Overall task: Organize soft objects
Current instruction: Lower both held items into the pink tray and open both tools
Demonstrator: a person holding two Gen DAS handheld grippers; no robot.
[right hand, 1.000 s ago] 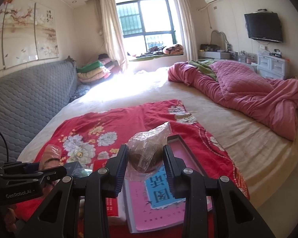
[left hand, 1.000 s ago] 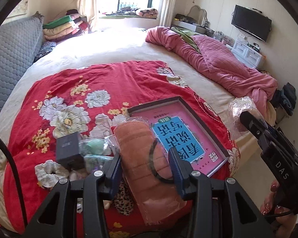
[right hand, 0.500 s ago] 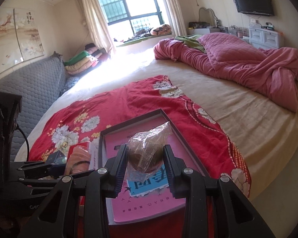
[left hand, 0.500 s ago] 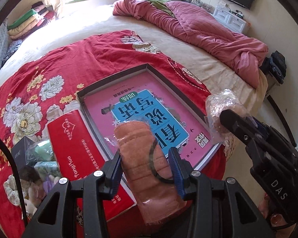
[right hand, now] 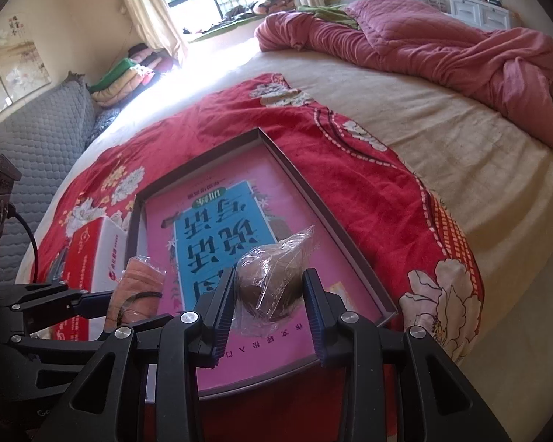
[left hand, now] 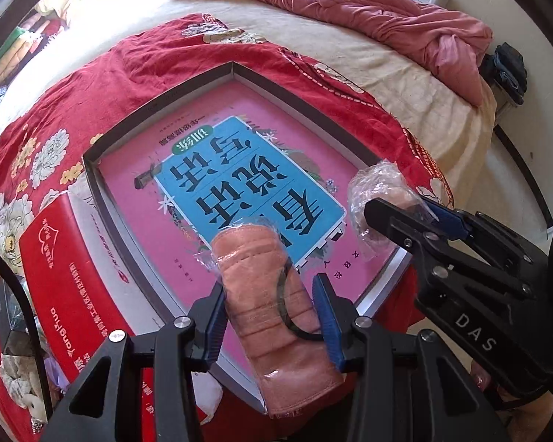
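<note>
left wrist view is looking steeply down at a shallow grey-rimmed tray [left hand: 158, 110] lying on a red floral blanket [left hand: 136, 55] on the bed, its pink floor printed with a blue panel of large characters. the left gripper [left hand: 269, 316] is clamping a rolled salmon-pink cloth [left hand: 265, 294] sealed in clear film, with a thin dark band looped around it; the fingers [left hand: 214, 316] are standing partly apart, pressing on both flanks of the roll, which is hanging over the tray's near edge. to the right, the right gripper [right hand: 269, 305] is pinching a rounded brown lump in a crinkly clear bag [right hand: 269, 280], its fingers [right hand: 315, 309] partly closed against the sides, the bag's loose twisted top poking up and away; it is sitting over the tray's near right part. both packets look soft and squashy under slippery film, so the sensible way, judging by this, is bringing each low until it is resting on the flat pink floor before easing the fingers apart, keeping the two bundles side by side rather than stacked and clear of the thin raised rim. a glossy red and white carton [left hand: 66, 276] is lying just left of the tray, with more small wrapped items at the far left edge, too cut off to name.
</note>
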